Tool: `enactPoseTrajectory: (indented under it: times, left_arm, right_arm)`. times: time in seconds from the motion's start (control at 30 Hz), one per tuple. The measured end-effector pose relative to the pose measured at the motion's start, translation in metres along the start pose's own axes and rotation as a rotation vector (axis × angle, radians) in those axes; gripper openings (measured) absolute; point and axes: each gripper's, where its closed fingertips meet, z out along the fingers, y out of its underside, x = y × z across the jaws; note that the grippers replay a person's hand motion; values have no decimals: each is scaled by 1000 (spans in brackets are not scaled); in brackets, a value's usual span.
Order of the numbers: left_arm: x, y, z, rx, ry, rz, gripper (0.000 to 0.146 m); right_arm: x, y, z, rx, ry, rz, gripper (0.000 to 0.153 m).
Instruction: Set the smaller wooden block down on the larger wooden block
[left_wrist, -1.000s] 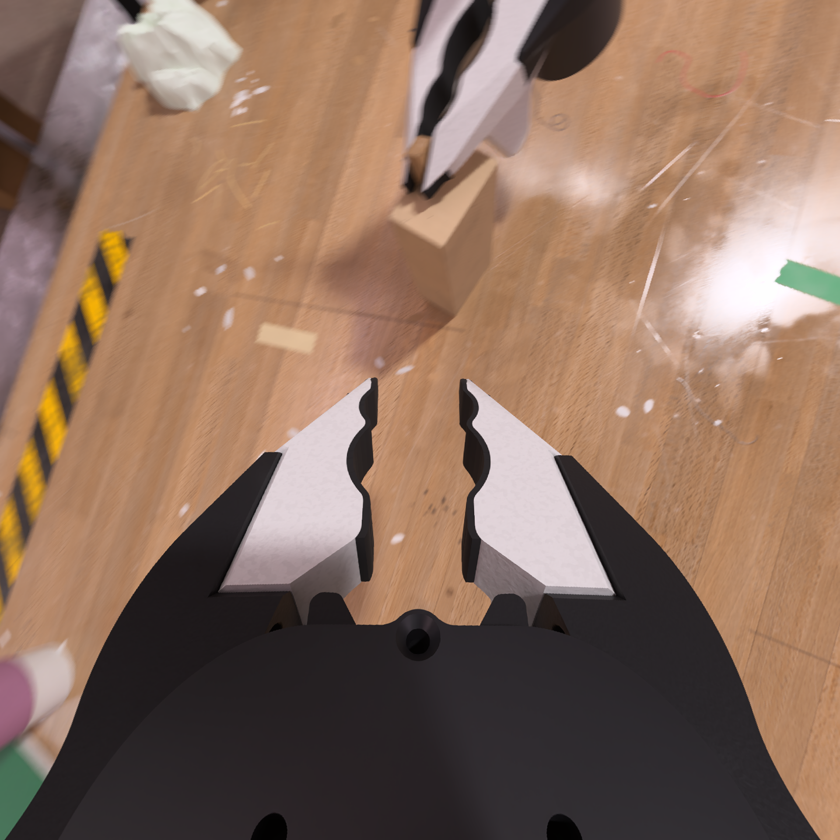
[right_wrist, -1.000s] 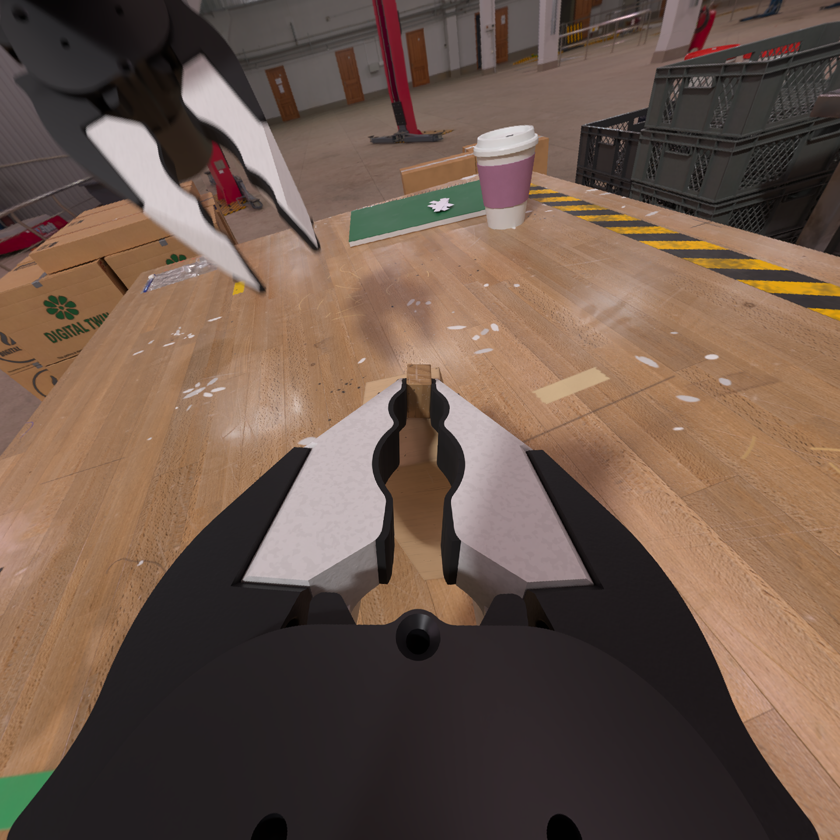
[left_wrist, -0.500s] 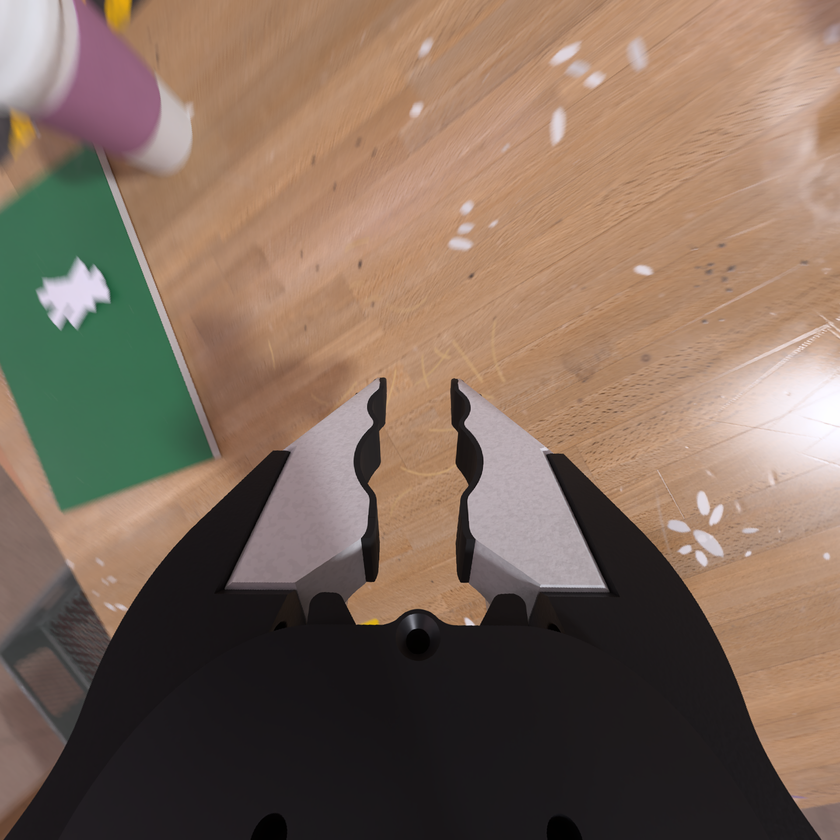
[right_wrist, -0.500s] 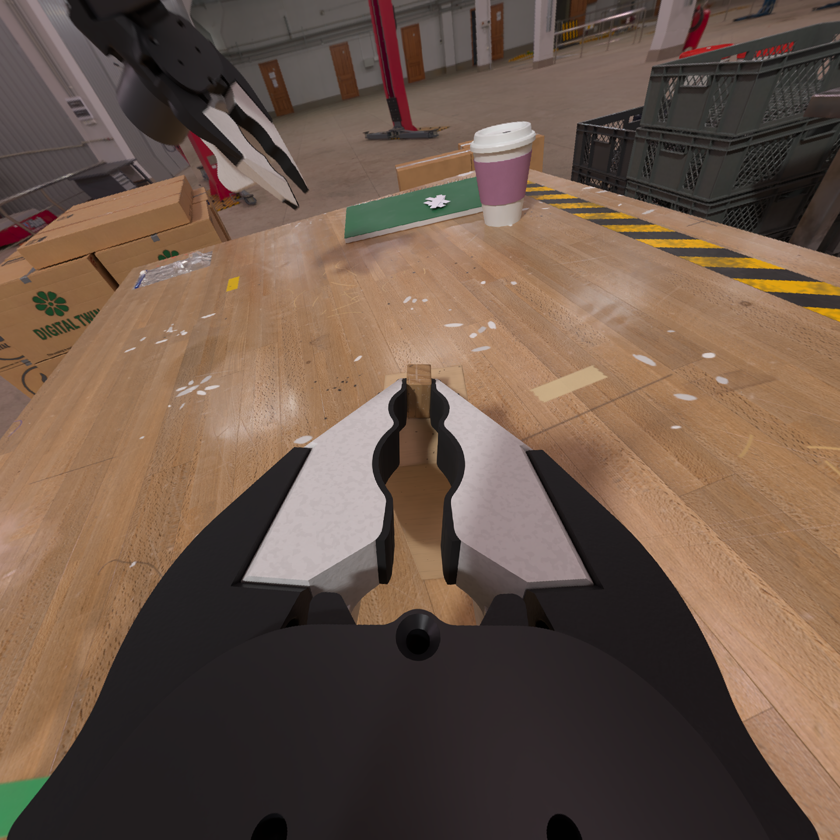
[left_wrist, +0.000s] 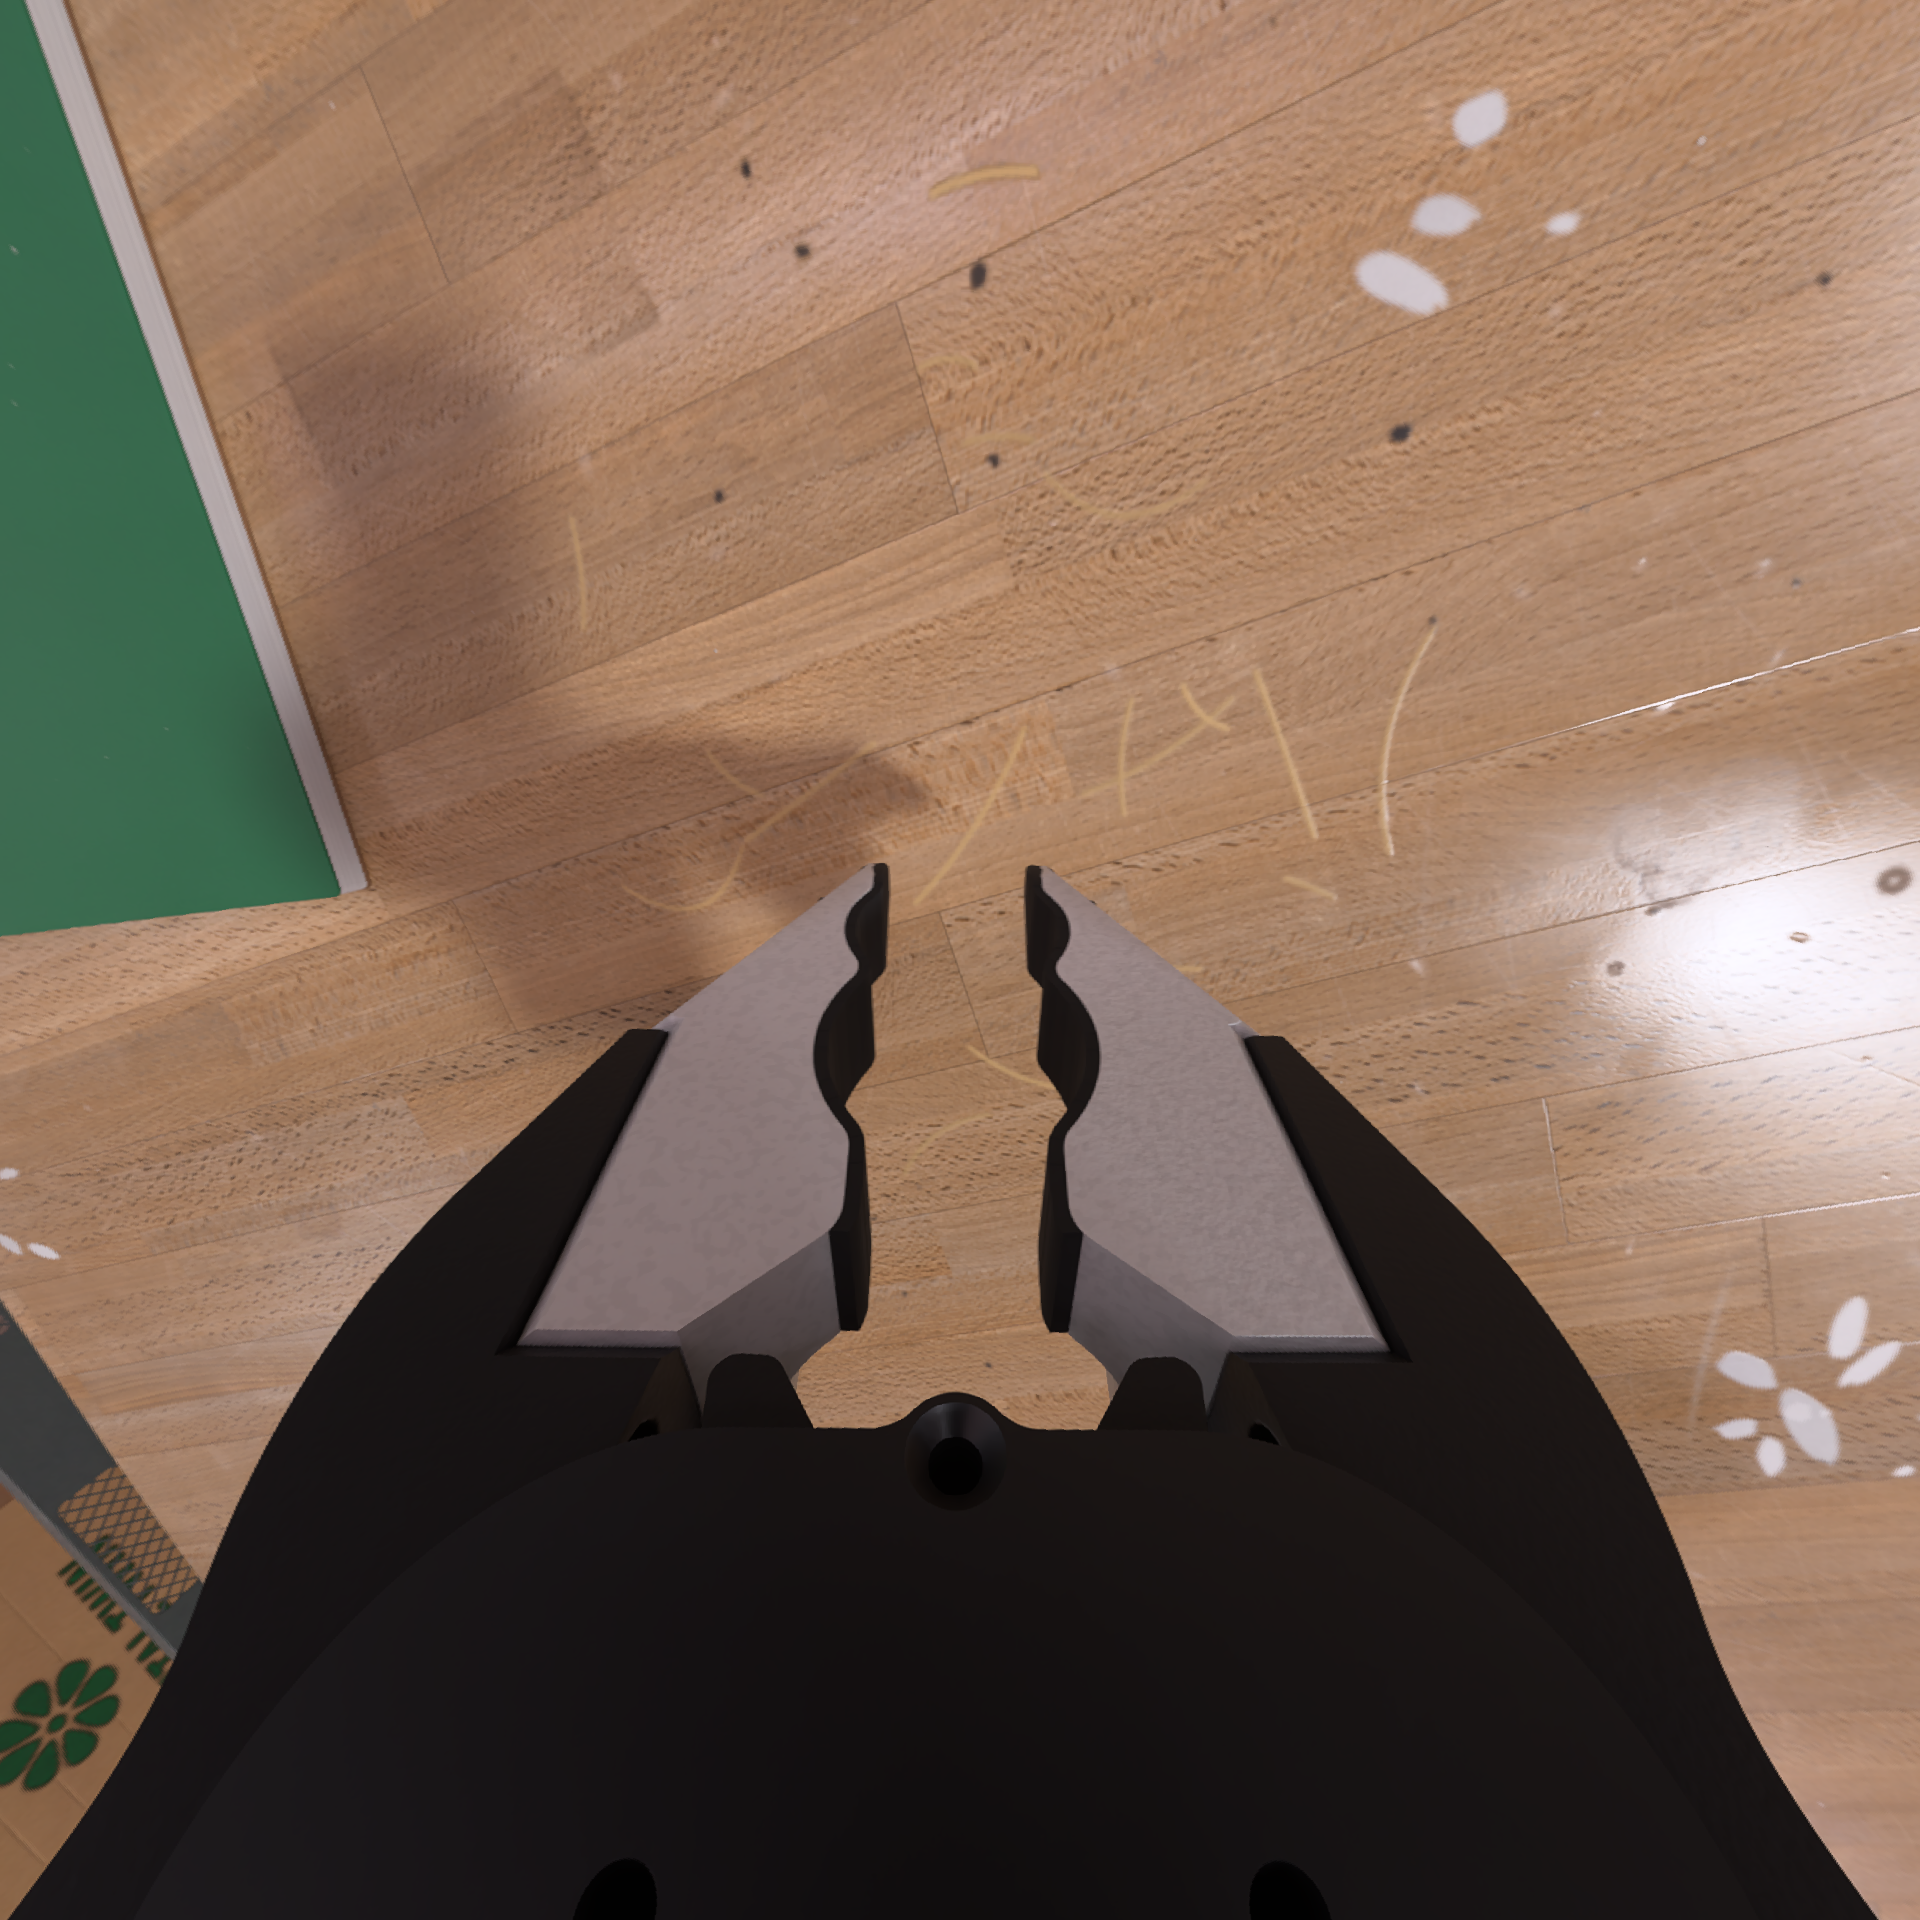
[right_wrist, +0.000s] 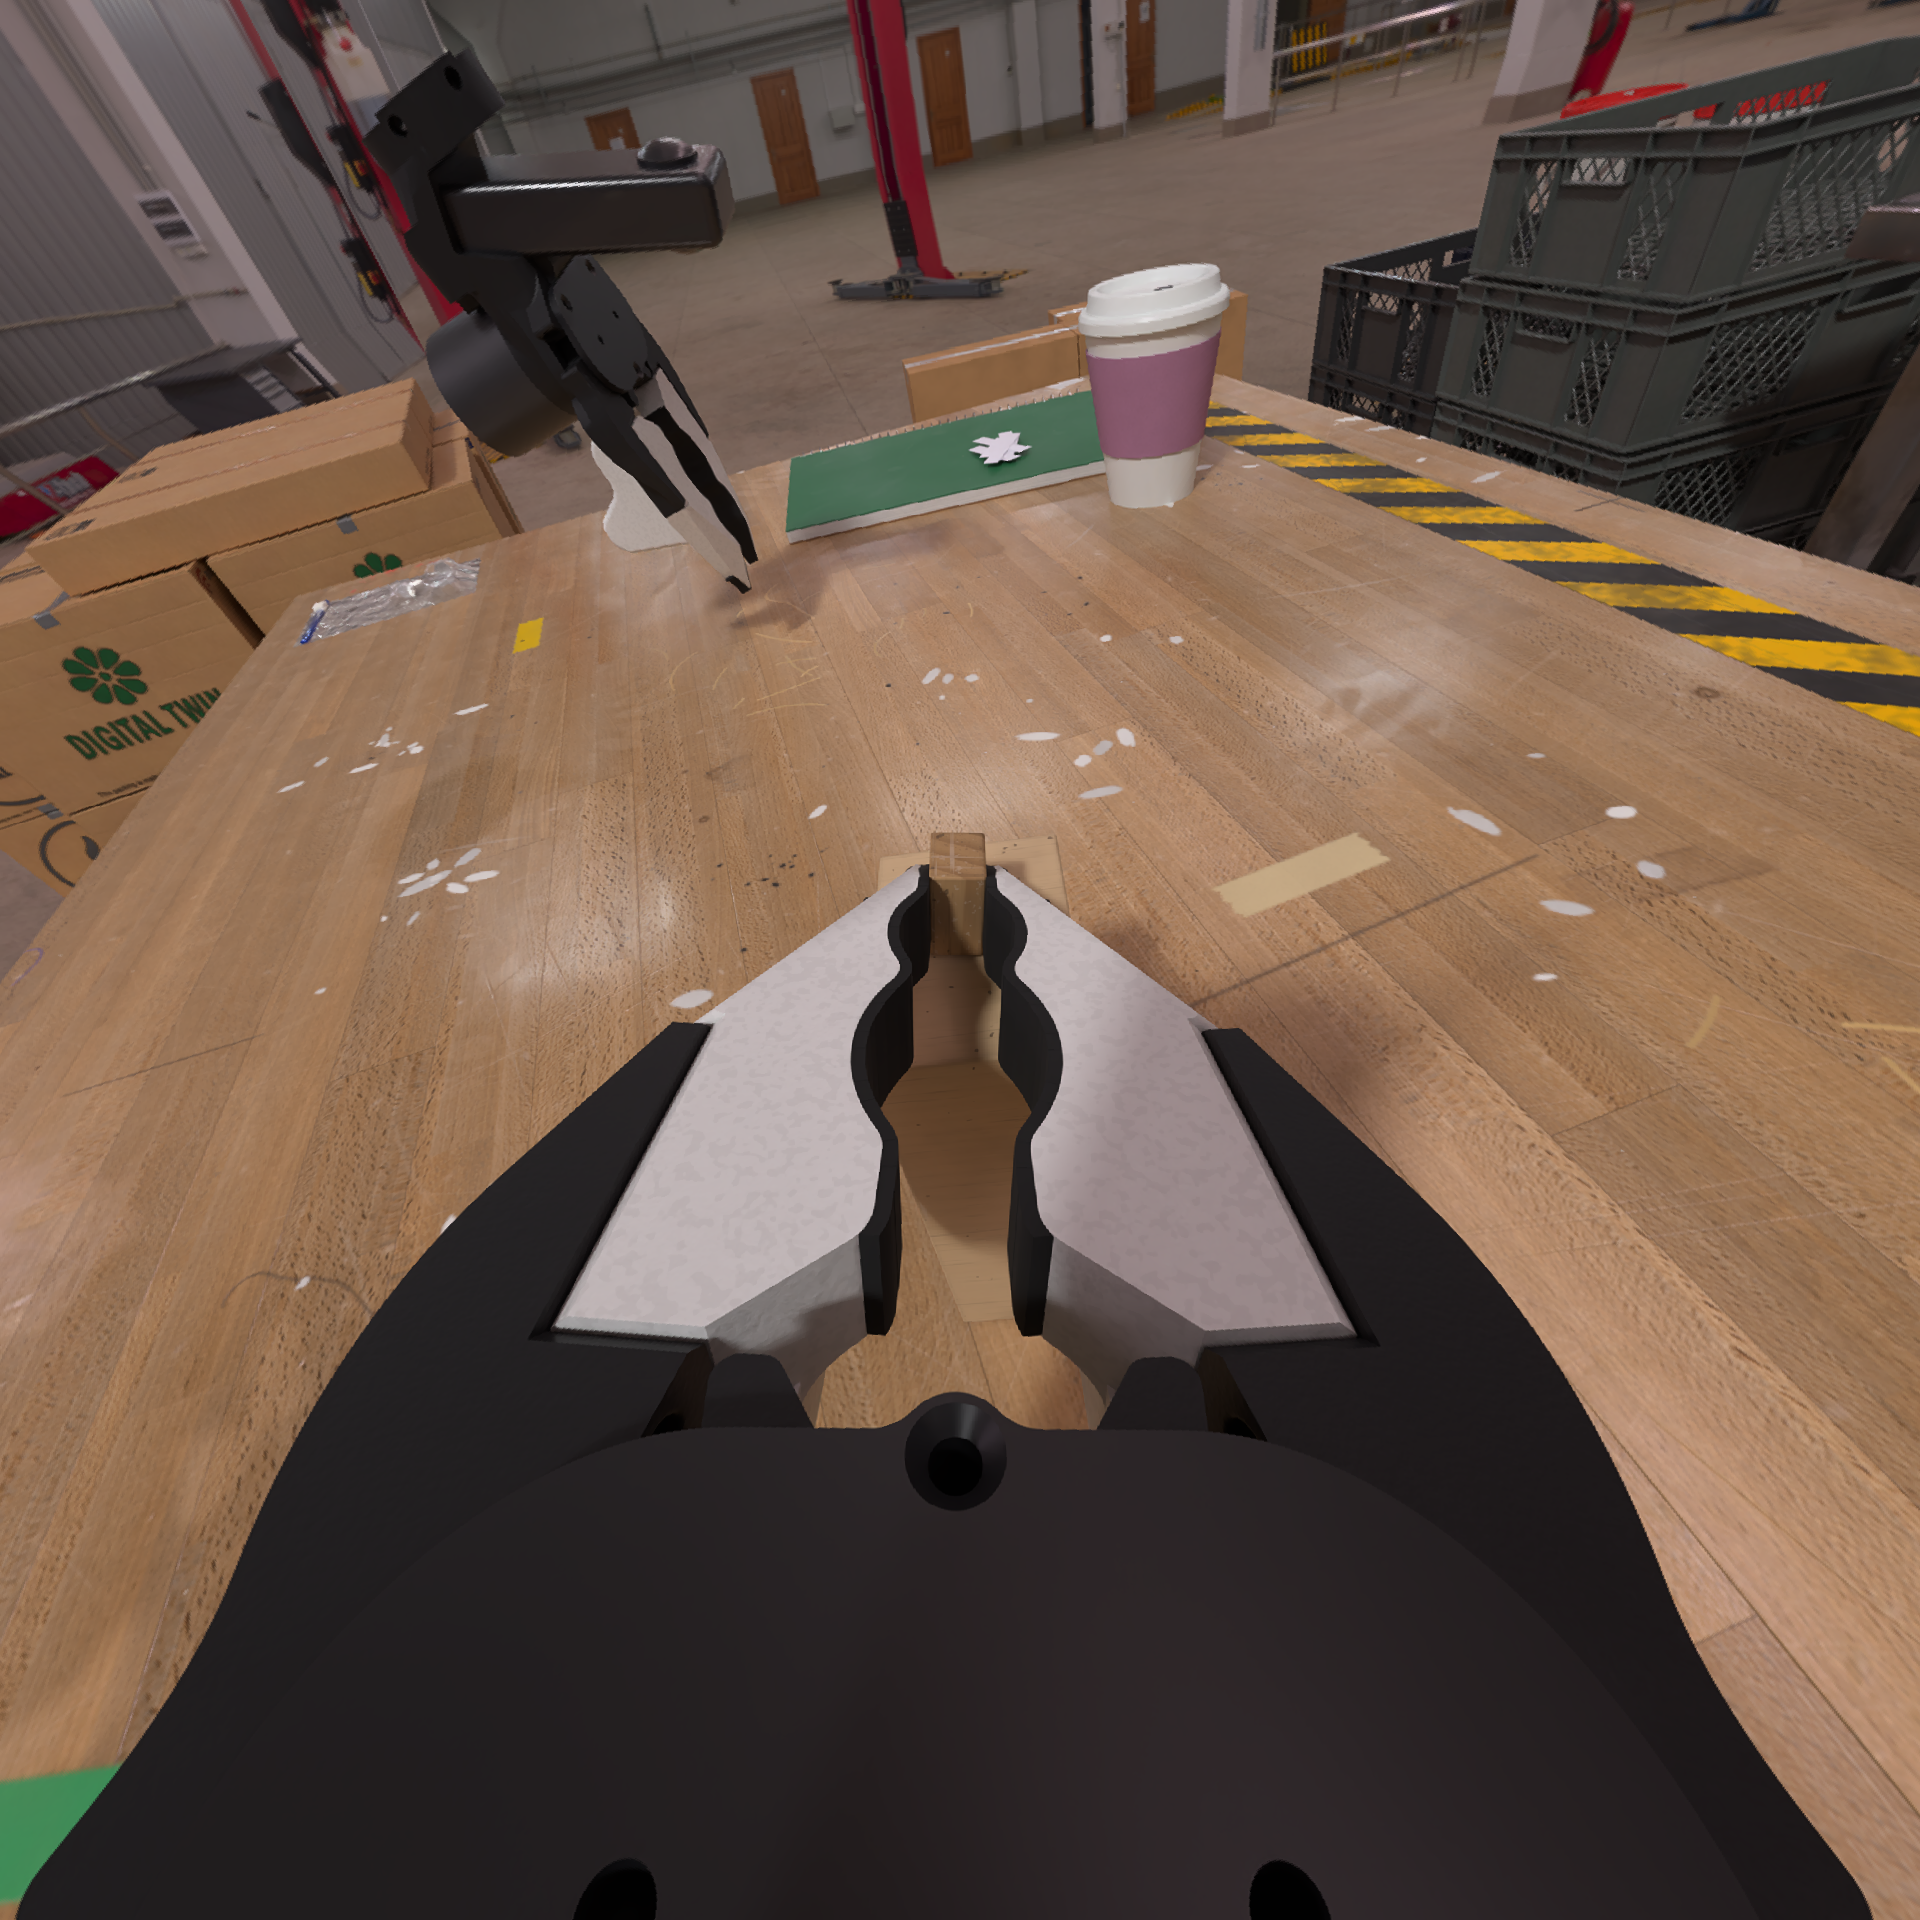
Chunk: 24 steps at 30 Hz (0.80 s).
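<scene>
My right gripper (right_wrist: 957, 878) is shut on the smaller wooden block (right_wrist: 957, 904), a slim light-brown piece held upright between the fingertips. The larger wooden block (right_wrist: 951, 1153) lies directly under it; its pale top shows between my fingers and past the tips. The small block's lower end looks to meet that top, but I cannot tell whether it touches. My left gripper (left_wrist: 956, 883) is open and empty, pointing down at bare tabletop. In the right wrist view the left gripper (right_wrist: 732, 566) hangs far off, near the green board.
A green board (right_wrist: 935, 468) and a white-and-purple paper cup (right_wrist: 1151, 384) stand at the table's far edge; the board's corner (left_wrist: 125, 468) is left of my left gripper. A yellow-black stripe (right_wrist: 1558, 561) runs along the right edge. Dark crates (right_wrist: 1683, 312) and cardboard boxes (right_wrist: 208, 540) stand beyond the table.
My left gripper has drawn away from the blocks to the far side by the green board, come down close to the table, and its jaws have narrowed a little. The right gripper has stayed put.
</scene>
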Motion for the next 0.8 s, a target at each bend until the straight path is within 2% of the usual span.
enactPoseTrajectory:
  times: [0.1,0.23,0.53,0.8]
  left_arm:
    - [-2,-4,-4,34,-19,16,14]
    - [-2,-8,-19,77,-27,32,5]
    - [0,-25,-67,216,-75,66,0]
    - [4,-45,-121,357,-184,123,0]
  right_arm:
    - [0,0,0,4,0,-1,8]
    - [0,0,-1,8,-1,0,8]
    - [0,0,0,7,-2,-1,8]
    - [0,0,0,9,-3,-4,8]
